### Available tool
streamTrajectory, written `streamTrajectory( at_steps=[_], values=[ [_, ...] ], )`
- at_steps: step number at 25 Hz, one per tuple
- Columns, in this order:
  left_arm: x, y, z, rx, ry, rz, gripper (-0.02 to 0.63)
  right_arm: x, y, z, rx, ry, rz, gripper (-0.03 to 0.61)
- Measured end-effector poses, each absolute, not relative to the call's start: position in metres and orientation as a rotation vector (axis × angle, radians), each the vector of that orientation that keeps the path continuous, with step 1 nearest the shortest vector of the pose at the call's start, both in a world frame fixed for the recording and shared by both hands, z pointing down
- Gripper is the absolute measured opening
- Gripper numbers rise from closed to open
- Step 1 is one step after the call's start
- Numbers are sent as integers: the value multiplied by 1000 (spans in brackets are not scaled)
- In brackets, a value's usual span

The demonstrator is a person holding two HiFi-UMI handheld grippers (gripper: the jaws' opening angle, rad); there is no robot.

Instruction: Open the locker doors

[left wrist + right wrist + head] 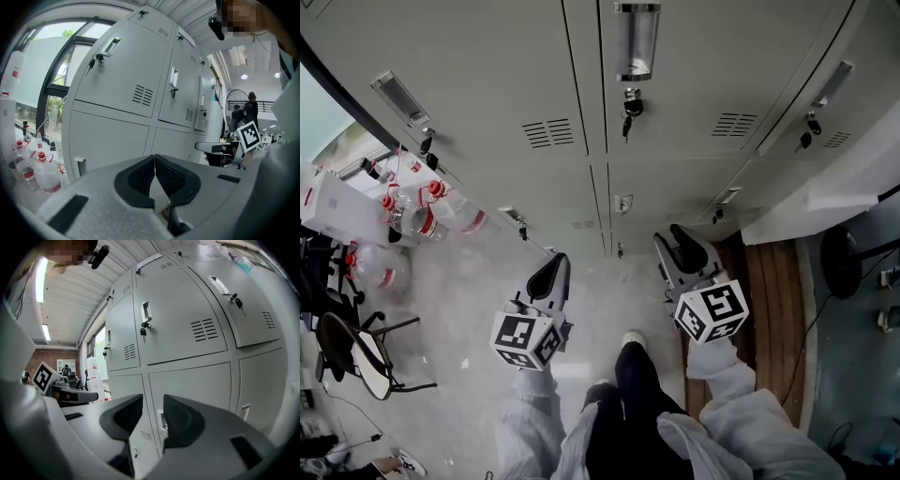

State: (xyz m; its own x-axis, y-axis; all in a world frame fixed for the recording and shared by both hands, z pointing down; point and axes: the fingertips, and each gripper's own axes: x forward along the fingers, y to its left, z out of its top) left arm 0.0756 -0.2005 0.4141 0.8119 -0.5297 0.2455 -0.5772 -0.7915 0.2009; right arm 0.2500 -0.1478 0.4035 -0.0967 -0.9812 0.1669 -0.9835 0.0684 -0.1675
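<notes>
Left gripper [555, 266]: closed, empty. Right gripper [671, 238]: open, empty. Both point at the locker doors [694, 84].

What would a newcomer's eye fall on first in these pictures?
Grey lockers fill the upper part of the head view, with keys hanging near the top centre. Below them are the left gripper, shut, and the right gripper, open and empty. Red-capped bottles stand at the left.

Far-off people [248, 111], too small for any detail.
</notes>
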Motion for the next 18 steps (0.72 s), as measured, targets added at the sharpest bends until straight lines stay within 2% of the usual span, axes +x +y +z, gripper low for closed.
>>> streamTrajectory(
  at_steps=[7, 9, 13, 15, 18],
  values=[
    [66, -202, 491, 2764, -808, 209, 11, 235, -149, 475, 2075, -2334, 258, 118],
    [65, -204, 437, 2765, -814, 209, 11, 238, -147, 418, 2092, -2323, 249, 118],
    [70, -205, 202, 2776, -802, 201, 11, 251, -143, 180, 2107, -2300, 223, 118],
    [71, -205, 179, 2783, -799, 194, 11, 255, -142, 156, 2100, -2283, 205, 118],
    [70, -211, 229, 2773, -801, 181, 11, 259, -143, 202, 2110, -2263, 197, 118]
  ],
)
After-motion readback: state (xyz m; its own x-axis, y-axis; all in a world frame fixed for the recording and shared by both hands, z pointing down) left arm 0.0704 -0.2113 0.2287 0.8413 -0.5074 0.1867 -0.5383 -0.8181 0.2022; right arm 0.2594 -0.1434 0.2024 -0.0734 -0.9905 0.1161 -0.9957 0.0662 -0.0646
